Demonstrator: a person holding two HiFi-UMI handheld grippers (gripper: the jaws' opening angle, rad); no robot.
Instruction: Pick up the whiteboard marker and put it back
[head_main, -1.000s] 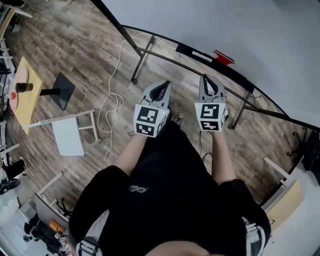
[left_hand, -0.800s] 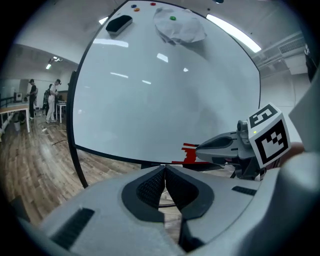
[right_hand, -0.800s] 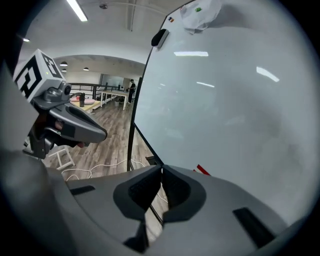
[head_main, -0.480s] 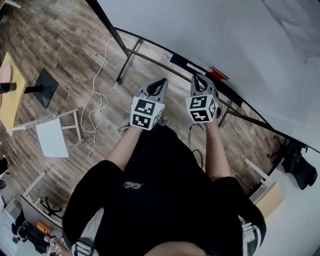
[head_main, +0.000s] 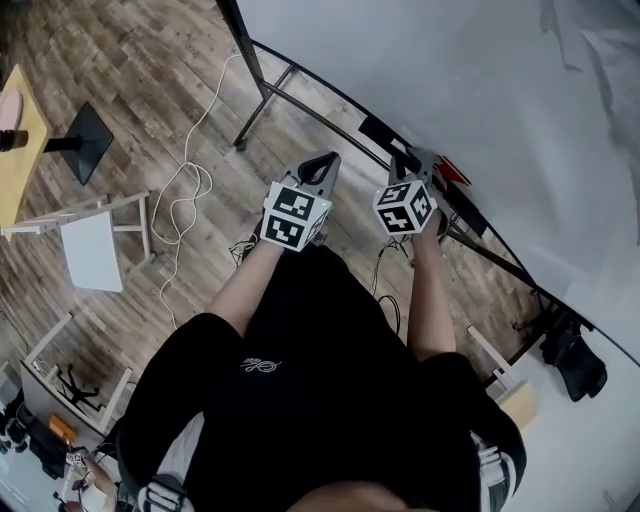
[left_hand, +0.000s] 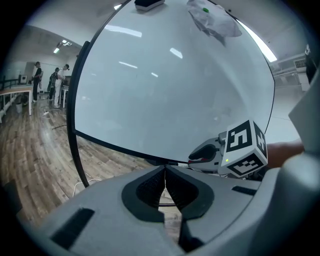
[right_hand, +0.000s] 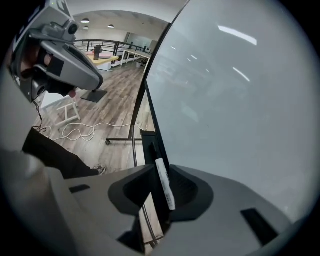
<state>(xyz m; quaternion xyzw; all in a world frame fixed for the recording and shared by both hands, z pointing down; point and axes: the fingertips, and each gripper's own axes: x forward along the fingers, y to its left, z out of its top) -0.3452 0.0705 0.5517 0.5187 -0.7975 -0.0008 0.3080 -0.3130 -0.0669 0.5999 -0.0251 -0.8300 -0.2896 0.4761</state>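
- The right claw (right_hand: 161, 171) is standing open, its jaws reaching to either side of the whiteboard marker (right_hand: 165, 186). One pad looks to be brushing the barrel while the other is leaving a gap, so nothing is being squeezed yet.
- The marker is lying along the black tray (right_hand: 148, 141) at the foot of the whiteboard (right_hand: 240, 100). Its dark cap is pointing away from the claw and its white barrel is running back between the jaws.
- Compared with a second ago, this claw is sitting lower and nearer the tray and is pointing more steeply down. Its cube is rolled so that different faces are showing in the head view, and the approach is looking all but finished.
- For the task, this is making the pick-up the step in hand. Closing the jaws seems to be the next thing called for, while the lift and the return are both still waiting.
- The left claw (left_hand: 164, 171) is staying shut and empty, tips meeting, hanging before the board's lower edge beside the right one. It too is sitting a little lower than before and is taking no part.
- Further out, the person is standing on the wooden floor (head_main: 140, 110), where a white cable (head_main: 185, 195) is trailing toward the board's stand.
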